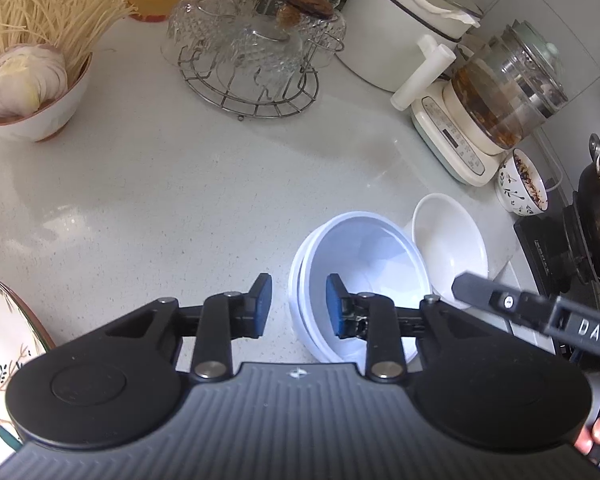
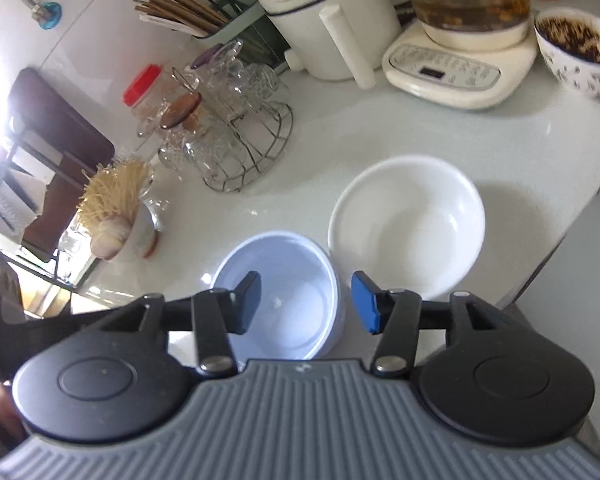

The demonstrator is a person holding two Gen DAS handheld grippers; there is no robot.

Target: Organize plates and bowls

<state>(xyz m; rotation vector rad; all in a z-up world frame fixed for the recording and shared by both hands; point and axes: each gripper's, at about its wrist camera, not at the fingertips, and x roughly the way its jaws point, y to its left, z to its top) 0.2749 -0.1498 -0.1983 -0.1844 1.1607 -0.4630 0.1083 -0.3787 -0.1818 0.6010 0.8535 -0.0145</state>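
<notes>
A stack of pale blue-white bowls point(image 1: 364, 248) sits on the white counter, with a white bowl point(image 1: 448, 244) just right of it. My left gripper point(image 1: 298, 306) is open, its jaws straddling the stack's left rim. My right gripper point(image 2: 306, 302) is open above the blue bowl stack point(image 2: 284, 280), its jaws on either side of the stack's right rim; the white bowl point(image 2: 408, 220) lies beyond it. The right gripper's finger point(image 1: 500, 300) shows at the right of the left wrist view. A floral plate point(image 1: 0, 340) sits at the left edge.
A wire rack of glassware point(image 1: 252, 56) stands at the back. A bowl of sliced onion and noodles point(image 1: 28, 84) is at the far left. A kettle on its base point(image 1: 492, 96), a white pot point(image 1: 404, 20), a patterned bowl point(image 1: 522, 188) and a wok point(image 1: 596, 216) are at the right.
</notes>
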